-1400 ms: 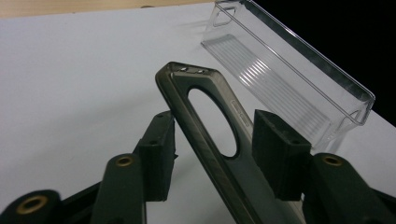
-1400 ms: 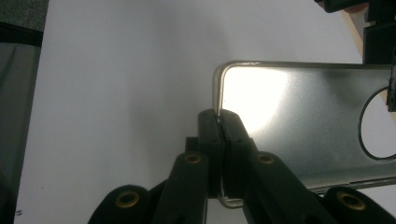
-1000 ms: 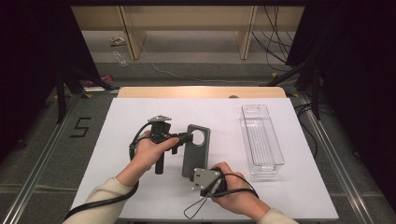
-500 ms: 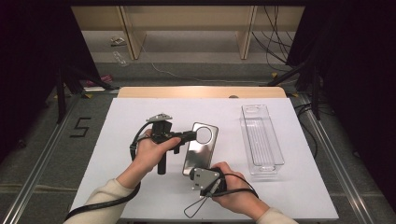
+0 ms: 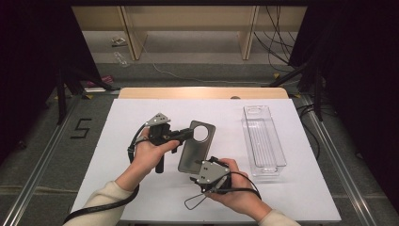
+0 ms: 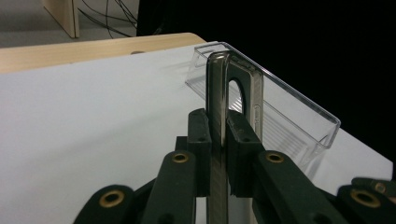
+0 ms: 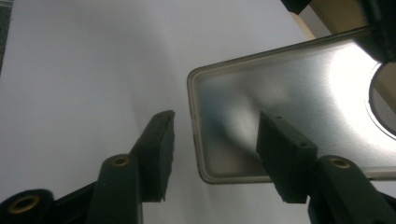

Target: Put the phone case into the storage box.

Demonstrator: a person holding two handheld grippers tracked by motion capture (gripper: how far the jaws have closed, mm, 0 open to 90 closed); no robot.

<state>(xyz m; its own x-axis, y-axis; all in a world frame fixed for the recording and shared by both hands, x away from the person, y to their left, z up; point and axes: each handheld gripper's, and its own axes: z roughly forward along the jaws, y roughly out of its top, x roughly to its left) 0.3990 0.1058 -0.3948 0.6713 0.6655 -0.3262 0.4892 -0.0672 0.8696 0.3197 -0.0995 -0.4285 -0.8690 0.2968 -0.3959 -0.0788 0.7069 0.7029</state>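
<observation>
A: Largest items?
B: White rectangular worktop (image 5: 117, 141); clear oblong plastic tray (image 5: 263, 141) at its right side.
A: Then?
B: Smoky translucent phone case (image 5: 196, 147), mid-worktop, clamped in left gripper (image 5: 181, 135) jaws. Right gripper (image 7: 212, 140) jaws just opening, straddling its corner, not pressing.

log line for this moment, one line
left gripper: shut on phone case | right gripper: fingers just opened, case edge between, not pressed | clear tray: right, empty

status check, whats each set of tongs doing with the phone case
Left tongs shut on phone case, held off the table. Right tongs just opened, pads clear of it. Clear tray stands apart.
</observation>
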